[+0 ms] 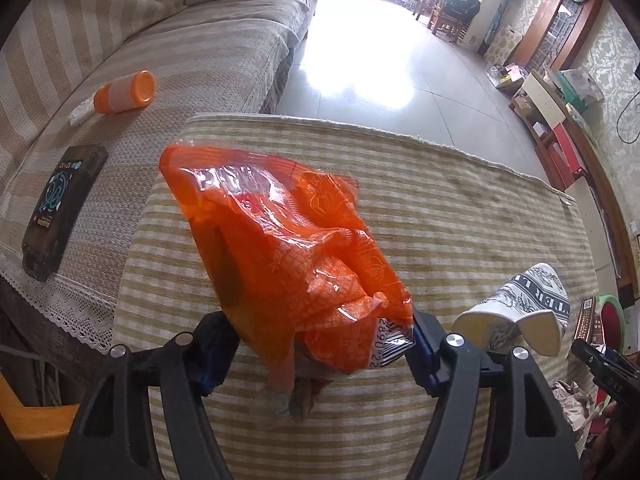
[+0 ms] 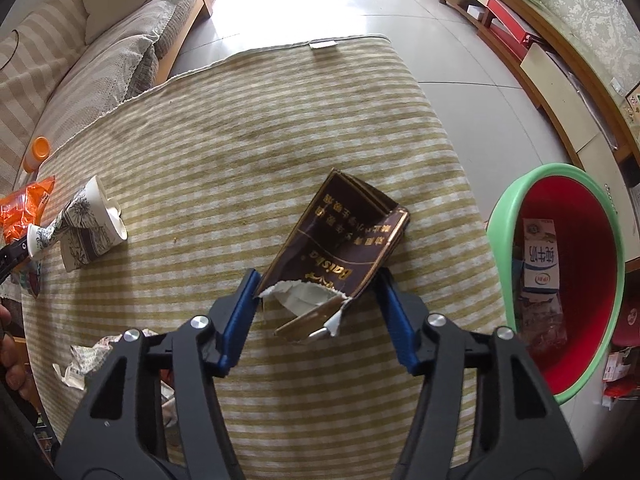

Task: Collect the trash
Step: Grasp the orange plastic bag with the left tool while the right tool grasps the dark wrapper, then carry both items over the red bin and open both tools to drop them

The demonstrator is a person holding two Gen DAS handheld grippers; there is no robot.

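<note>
My left gripper (image 1: 320, 344) is shut on an orange plastic wrapper (image 1: 288, 248) and holds it above the striped tablecloth (image 1: 460, 216). A crushed printed paper cup (image 1: 520, 312) lies to its right; it also shows in the right wrist view (image 2: 86, 228). My right gripper (image 2: 316, 300) is shut on a torn brown cigarette pack (image 2: 340, 248), its blue pads touching both sides, on the cloth. A red bin with a green rim (image 2: 572, 272) stands at the right and holds a milk carton (image 2: 540, 256).
Crumpled paper (image 2: 86, 360) lies at the table's near left. A sofa (image 1: 160, 40) at the left carries an orange-capped bottle (image 1: 124, 92) and a dark box (image 1: 60, 208). A low wooden cabinet (image 2: 540, 52) runs along the right wall.
</note>
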